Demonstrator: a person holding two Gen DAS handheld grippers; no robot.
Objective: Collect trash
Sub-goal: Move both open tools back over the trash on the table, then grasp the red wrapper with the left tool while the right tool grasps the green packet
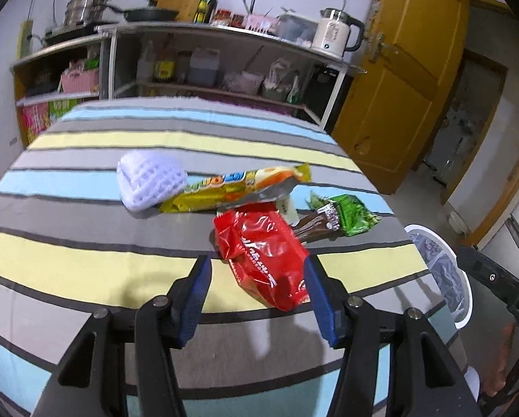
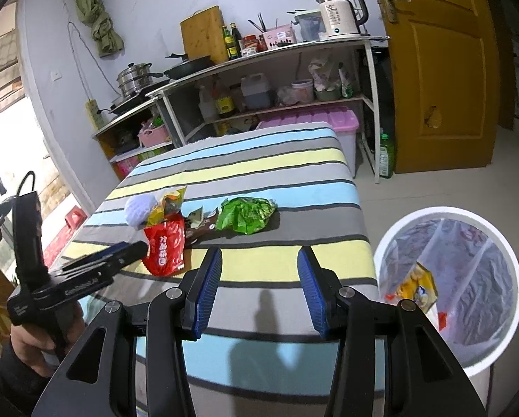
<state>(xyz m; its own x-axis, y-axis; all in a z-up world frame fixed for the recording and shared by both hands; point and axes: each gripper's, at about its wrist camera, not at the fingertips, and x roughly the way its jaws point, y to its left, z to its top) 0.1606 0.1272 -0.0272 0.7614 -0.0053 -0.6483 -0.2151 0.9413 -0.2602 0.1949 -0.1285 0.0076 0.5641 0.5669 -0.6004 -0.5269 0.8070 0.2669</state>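
Observation:
Trash lies on the striped tablecloth (image 1: 85, 271): a red wrapper (image 1: 263, 253), a long yellow-orange wrapper (image 1: 238, 187), a white foam net (image 1: 150, 180), a brown wrapper (image 1: 315, 222) and a green wrapper (image 1: 353, 213). My left gripper (image 1: 257, 264) is open, and the near part of the red wrapper lies between its blue pads (image 1: 197, 299); the left pad stands clear of it. In the right wrist view the left gripper (image 2: 138, 248) sits low beside the red wrapper (image 2: 165, 246). My right gripper (image 2: 259, 253) is open and holds nothing, short of the green wrapper (image 2: 247, 215).
A white bin (image 2: 443, 210) with a clear liner stands on the floor off the table's right corner, with some trash inside. Behind the table is a shelf unit (image 2: 280, 52) with a kettle (image 2: 343, 12), pans and bottles. A yellow door (image 2: 440, 69) is at the right.

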